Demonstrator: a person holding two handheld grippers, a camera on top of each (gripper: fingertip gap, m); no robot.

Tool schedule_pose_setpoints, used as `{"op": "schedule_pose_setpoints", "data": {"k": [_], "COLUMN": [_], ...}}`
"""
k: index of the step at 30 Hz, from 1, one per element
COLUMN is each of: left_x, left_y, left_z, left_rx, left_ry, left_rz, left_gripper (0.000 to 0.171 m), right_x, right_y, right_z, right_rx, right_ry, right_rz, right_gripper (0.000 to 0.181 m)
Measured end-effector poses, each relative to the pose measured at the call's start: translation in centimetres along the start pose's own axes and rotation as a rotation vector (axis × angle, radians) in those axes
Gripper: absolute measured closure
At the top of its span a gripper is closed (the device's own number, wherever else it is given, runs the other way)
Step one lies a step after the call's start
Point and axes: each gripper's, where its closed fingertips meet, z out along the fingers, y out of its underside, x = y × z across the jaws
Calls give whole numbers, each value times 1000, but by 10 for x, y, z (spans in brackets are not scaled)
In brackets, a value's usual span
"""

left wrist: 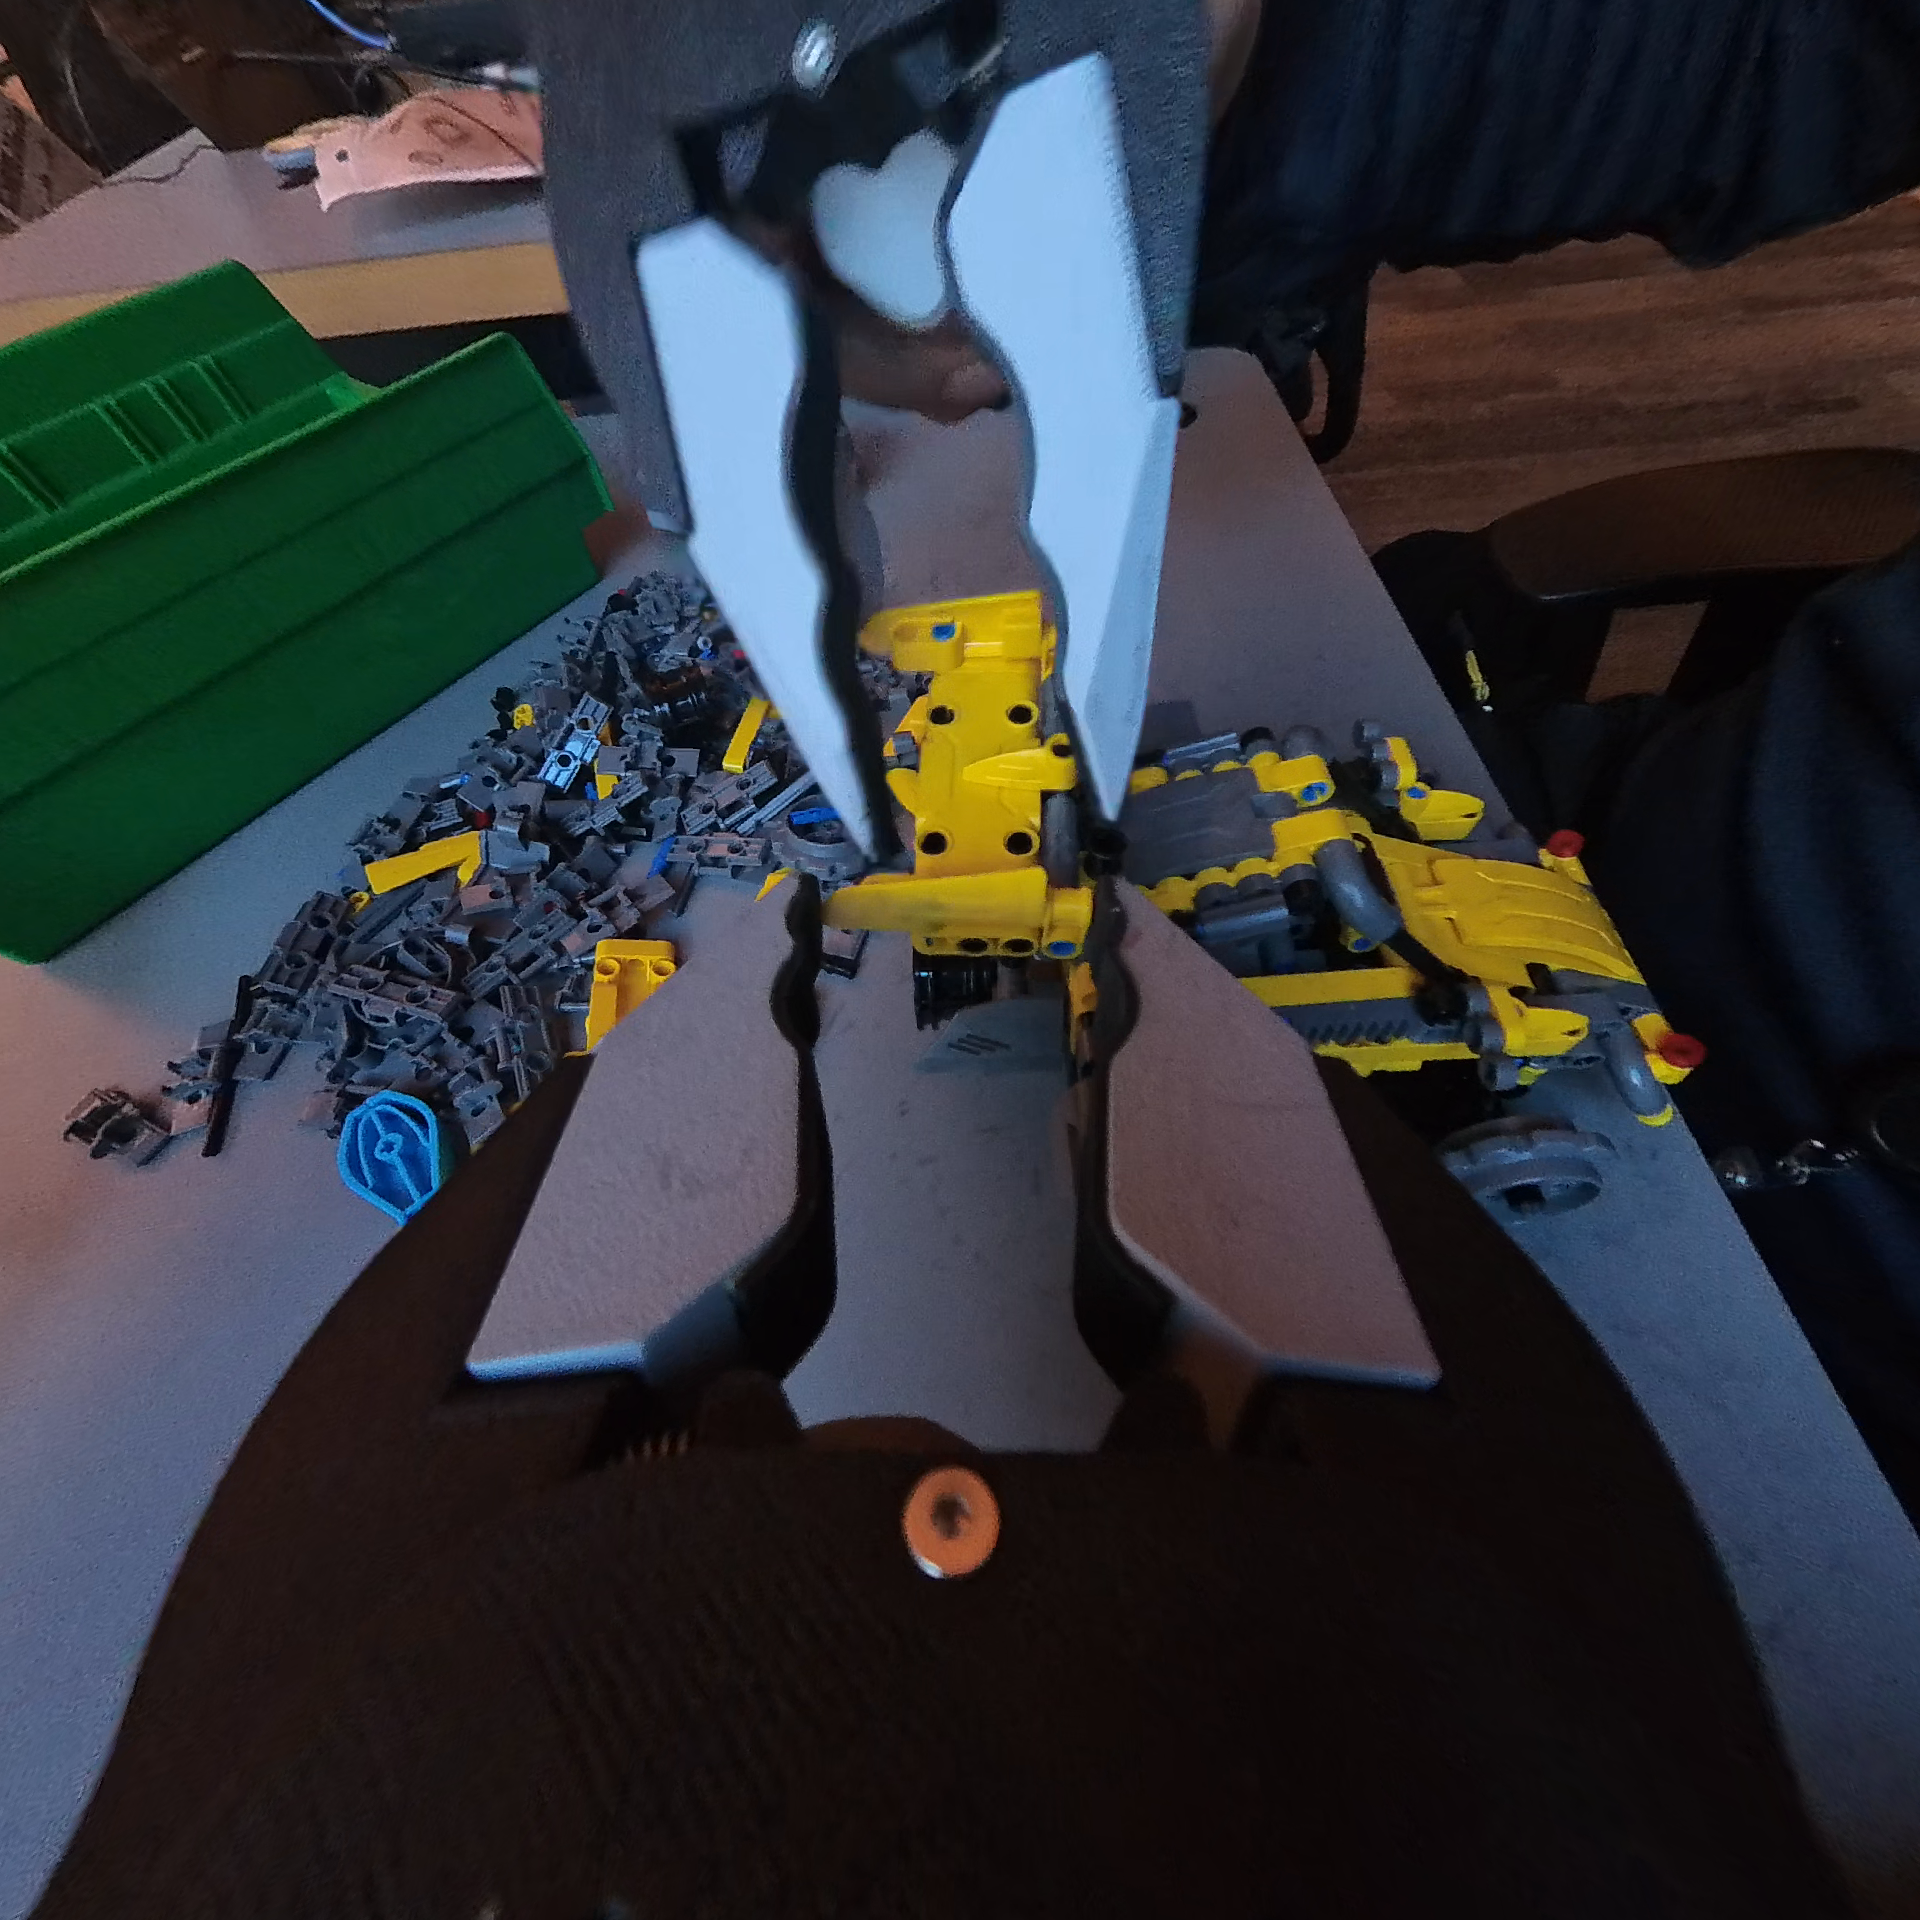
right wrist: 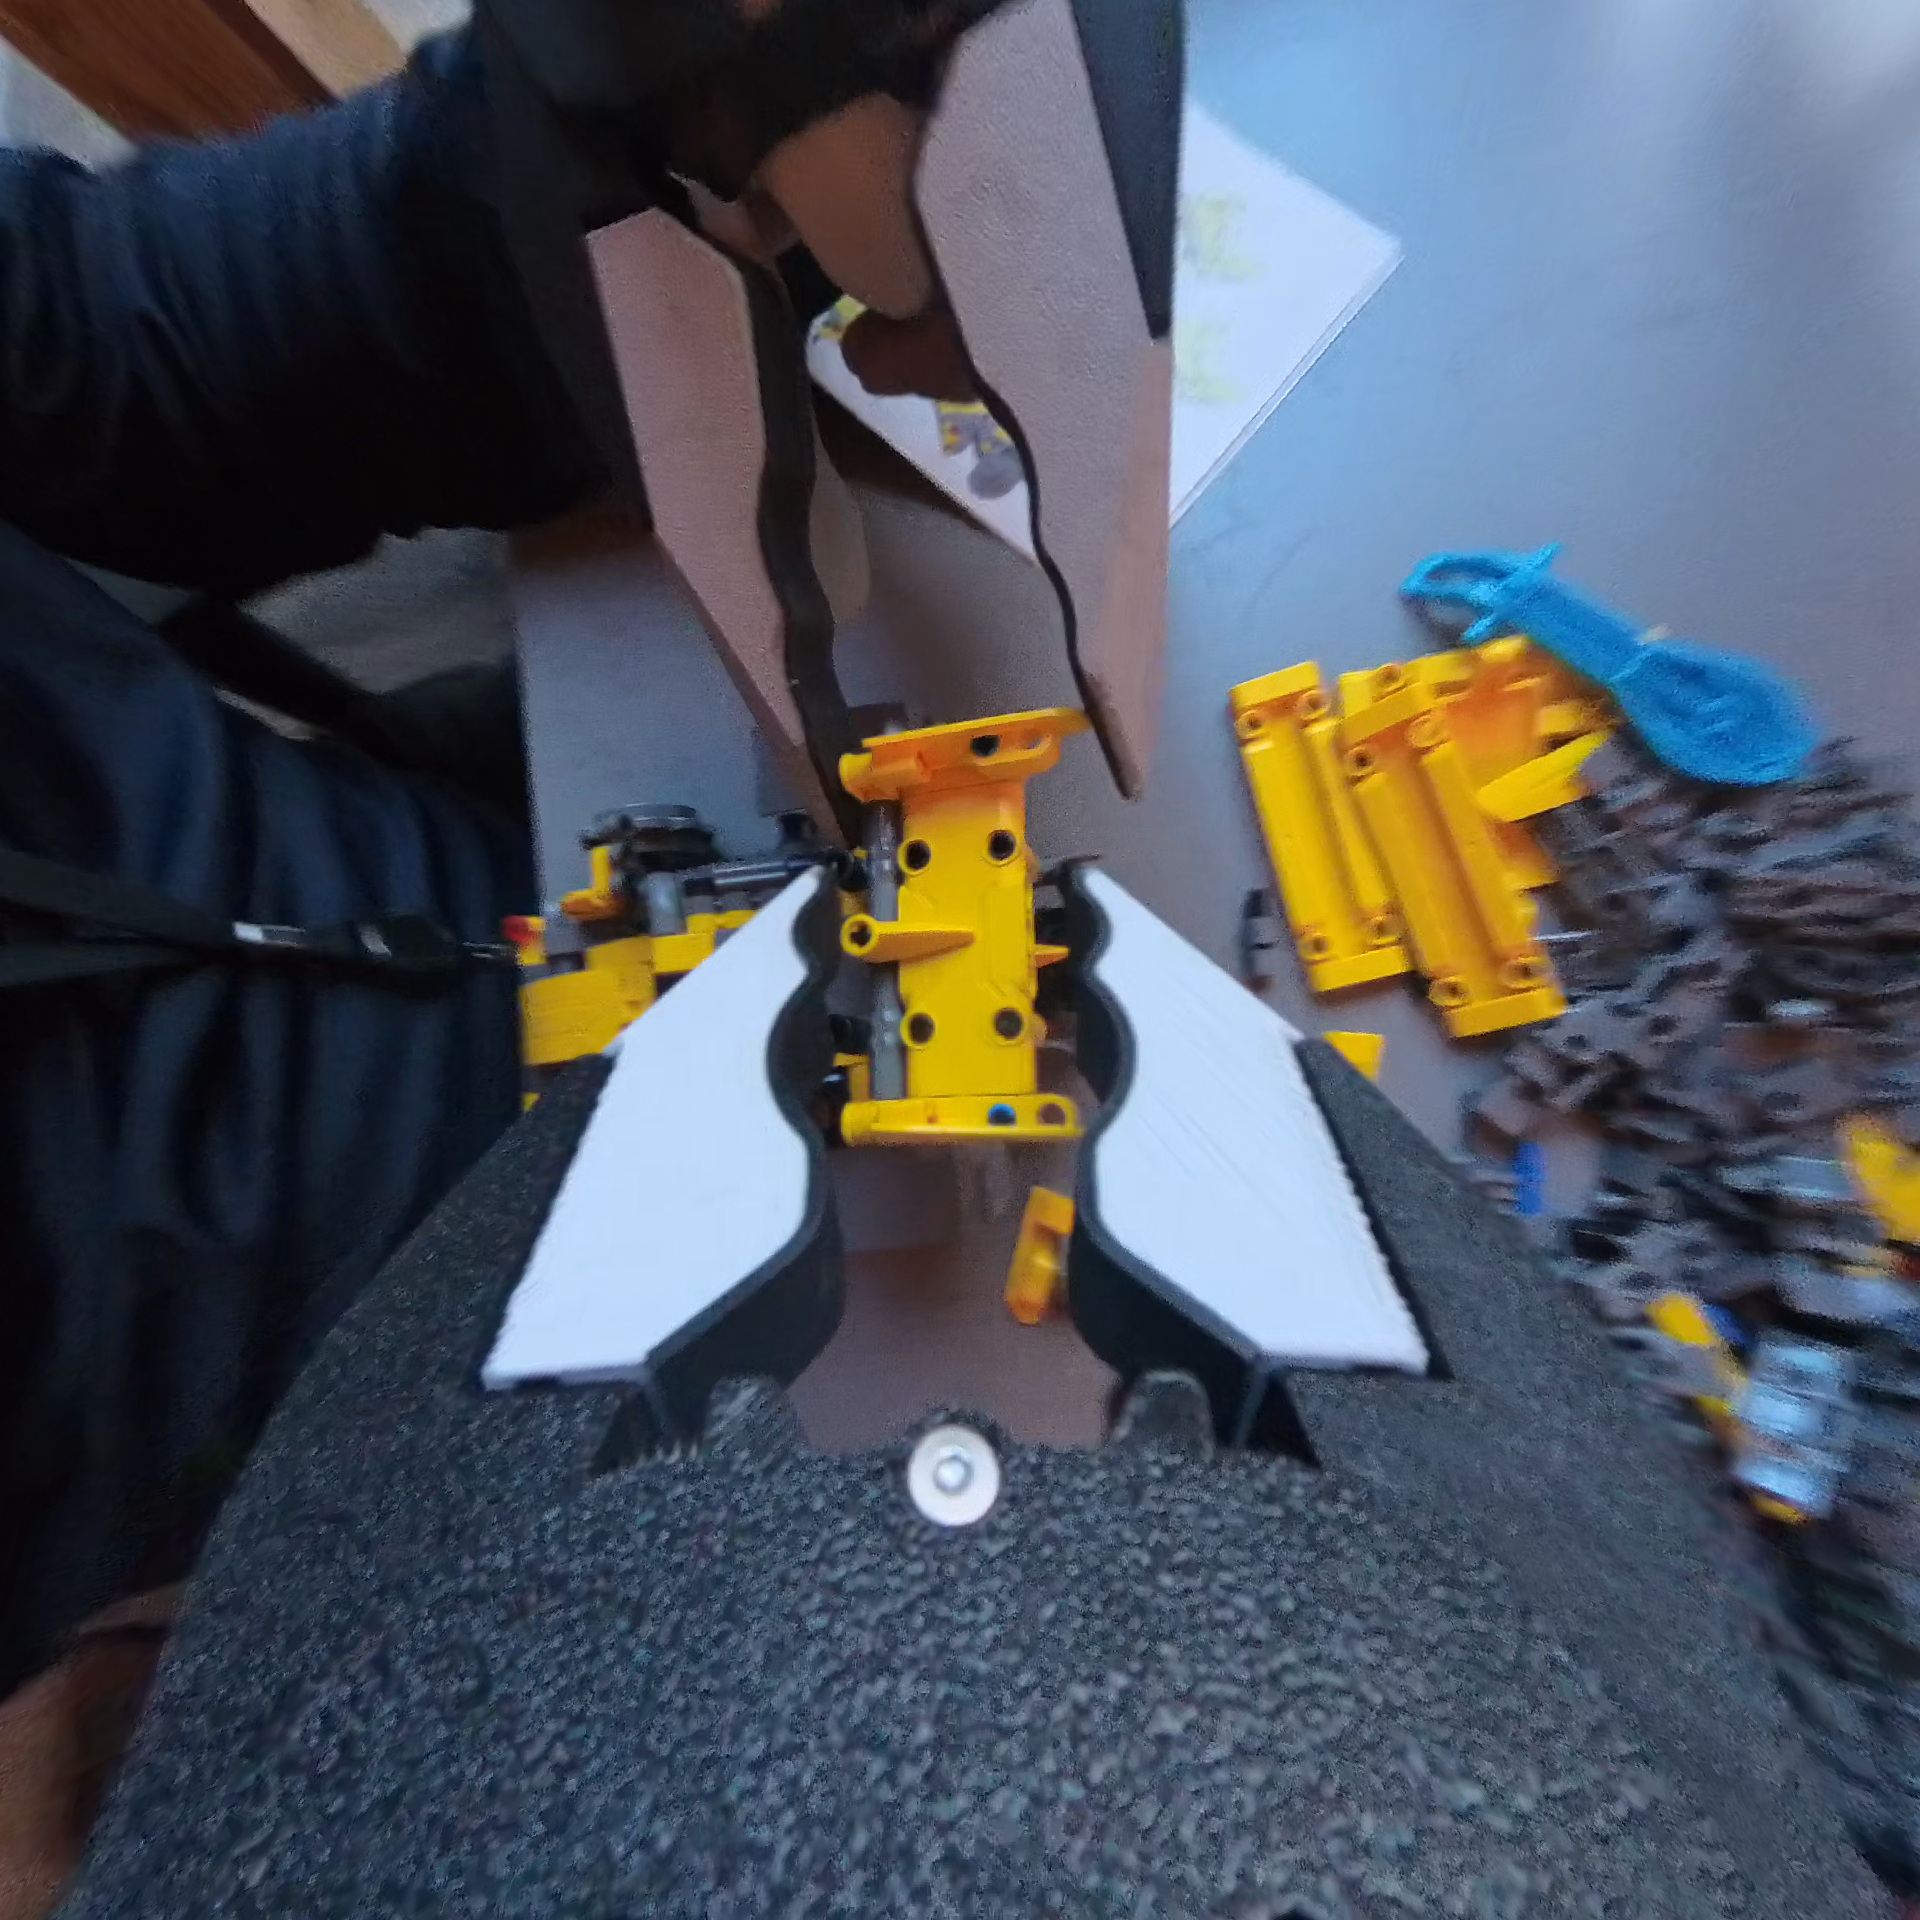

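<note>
A yellow brick assembly [left wrist: 977, 790] with round holes and a grey axle is held between both grippers over the grey table [left wrist: 156, 1351]. My left gripper [left wrist: 956, 894] closes on its near end, at the yellow cross beam. The right gripper [left wrist: 987, 831] comes down from above and clamps its sides. In the right wrist view, my right gripper [right wrist: 951, 883] has its white fingers [right wrist: 707, 1122] on both sides of the assembly [right wrist: 956, 956], and the left gripper [right wrist: 982, 805] grips its far end. A larger yellow and grey vehicle model [left wrist: 1403, 935] lies just to the right.
A pile of small grey pieces [left wrist: 499, 894] lies at left, with green bins [left wrist: 260, 582] behind it. A blue tool [left wrist: 390, 1148], yellow panels [right wrist: 1403, 831], a printed sheet [right wrist: 1247, 343] and a grey wheel [left wrist: 1522, 1164] lie nearby. A person's dark sleeve [right wrist: 260, 332] and the table edge are at right. The tips of both grippers are at nearly the same place.
</note>
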Motion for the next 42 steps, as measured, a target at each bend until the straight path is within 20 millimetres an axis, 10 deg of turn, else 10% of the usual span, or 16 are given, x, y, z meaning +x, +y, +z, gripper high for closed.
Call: {"op": "schedule_pose_setpoints", "data": {"k": [4, 42], "left_x": [1, 1], "left_y": [-1, -3], "left_z": [2, 7], "left_rx": [-3, -63], "left_ry": [0, -64], "left_rz": [2, 29], "left_gripper": [122, 123], "right_x": [-18, -17], "right_y": [-11, 10], "right_z": [-14, -1], "right_rx": [40, -346], "right_ry": [154, 613], "right_rz": [-256, -709], "right_gripper": [181, 177]}}
